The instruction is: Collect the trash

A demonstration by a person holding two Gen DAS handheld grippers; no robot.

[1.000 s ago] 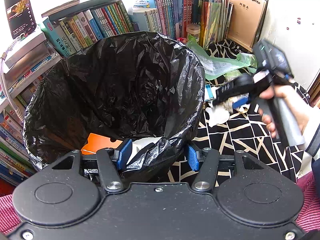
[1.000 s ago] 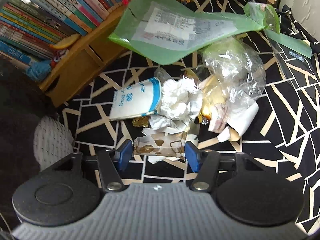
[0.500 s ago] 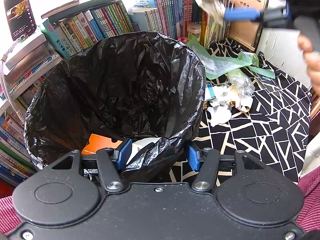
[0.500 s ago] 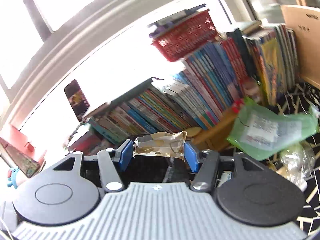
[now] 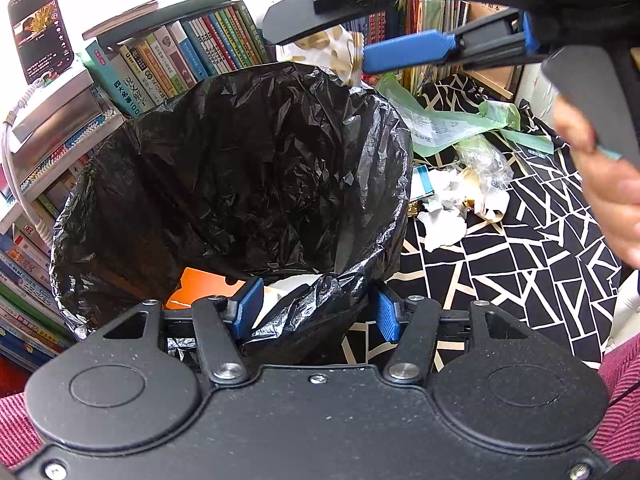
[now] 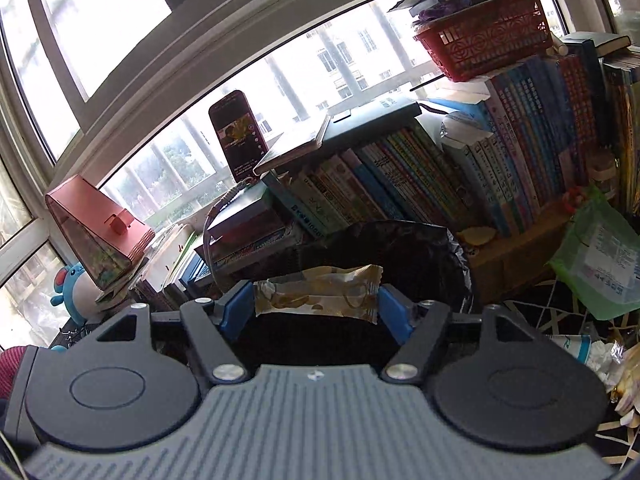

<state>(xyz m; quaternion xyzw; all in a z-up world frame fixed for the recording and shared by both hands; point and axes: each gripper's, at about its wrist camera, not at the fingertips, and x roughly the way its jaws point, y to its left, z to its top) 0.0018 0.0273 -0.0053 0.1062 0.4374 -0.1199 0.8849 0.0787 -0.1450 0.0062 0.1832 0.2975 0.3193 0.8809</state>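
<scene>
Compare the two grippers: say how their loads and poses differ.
The right gripper is shut on a snack wrapper; the left gripper straddles the bin liner's near rim, and whether it is clamped I cannot tell. The right gripper hangs over the liner's far rim; the left sits low at its near edge. The right body is grey, the left black. Both have blue pads.

Black-and-cream patterned cloth carrying litter
Crumpled tissues, a clear plastic bag and a green bag lie on it; books stand behind.
</scene>
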